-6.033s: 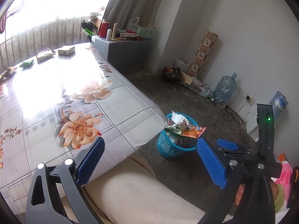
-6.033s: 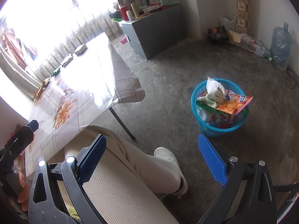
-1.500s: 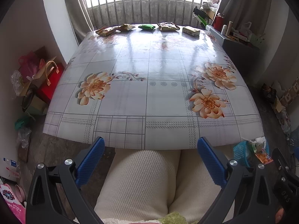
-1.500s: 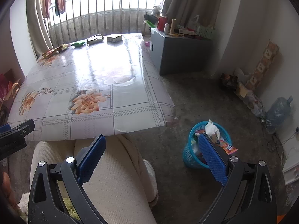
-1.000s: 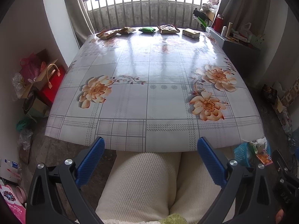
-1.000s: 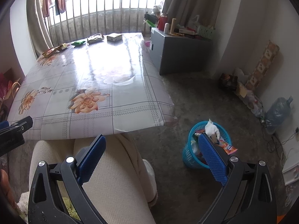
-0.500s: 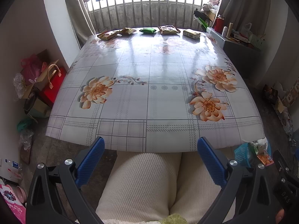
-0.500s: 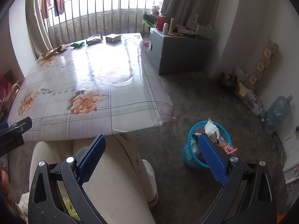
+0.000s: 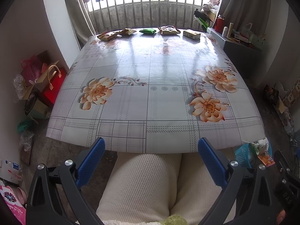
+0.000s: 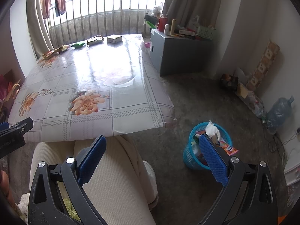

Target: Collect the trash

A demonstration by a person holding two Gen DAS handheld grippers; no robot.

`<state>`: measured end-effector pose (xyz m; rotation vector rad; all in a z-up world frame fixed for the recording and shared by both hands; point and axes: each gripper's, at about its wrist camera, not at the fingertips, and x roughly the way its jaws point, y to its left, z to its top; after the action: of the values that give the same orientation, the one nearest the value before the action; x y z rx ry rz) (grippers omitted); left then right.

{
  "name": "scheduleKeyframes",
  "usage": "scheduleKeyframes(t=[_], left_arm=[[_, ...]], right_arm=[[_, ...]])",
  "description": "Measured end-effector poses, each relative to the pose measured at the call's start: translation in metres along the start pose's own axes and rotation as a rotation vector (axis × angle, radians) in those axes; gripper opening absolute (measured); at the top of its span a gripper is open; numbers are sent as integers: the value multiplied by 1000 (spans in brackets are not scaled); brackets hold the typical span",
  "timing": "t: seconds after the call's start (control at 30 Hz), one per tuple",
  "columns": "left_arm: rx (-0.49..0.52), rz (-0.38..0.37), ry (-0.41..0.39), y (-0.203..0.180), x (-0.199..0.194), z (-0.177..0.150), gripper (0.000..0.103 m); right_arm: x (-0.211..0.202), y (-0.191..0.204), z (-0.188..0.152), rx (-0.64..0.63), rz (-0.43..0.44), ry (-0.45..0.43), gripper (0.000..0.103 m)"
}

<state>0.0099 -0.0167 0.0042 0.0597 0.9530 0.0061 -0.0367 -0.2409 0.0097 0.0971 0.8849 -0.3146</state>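
Note:
Several wrappers and a small box lie in a row along the far edge of the flowered table [image 9: 150,103]: brown packets [image 9: 107,35], a green packet [image 9: 147,31], a brown bag [image 9: 168,30], a yellow box [image 9: 191,33]. The right wrist view shows the same row, with the green packet [image 10: 78,45] and the box [image 10: 114,38]. A blue basket [image 10: 195,157] full of trash stands on the floor at the right, also seen as the basket [image 9: 241,154]. My left gripper [image 9: 151,146] and right gripper [image 10: 151,144] both hang open and empty above a person's lap, far from the wrappers.
A grey cabinet [image 10: 180,52] with bottles and clutter stands right of the table. Bags and boxes [image 9: 43,78] pile up on the floor at the left. A water jug [image 10: 279,112] and litter line the right wall. Window bars [image 9: 150,5] close off the far side.
Since six seconds ago both grippers swung from the basket toward the table. Over the last second the views crept slightly back; both grippers stayed open and empty.

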Motion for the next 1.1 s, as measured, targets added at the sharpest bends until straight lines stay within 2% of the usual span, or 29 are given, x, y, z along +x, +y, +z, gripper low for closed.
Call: scheduleKeyframes(t=[1.1], left_arm=[[2,0,1,2,-1,2,97]], right_arm=[[-4,-1,2,-6,-2,-12,95]])
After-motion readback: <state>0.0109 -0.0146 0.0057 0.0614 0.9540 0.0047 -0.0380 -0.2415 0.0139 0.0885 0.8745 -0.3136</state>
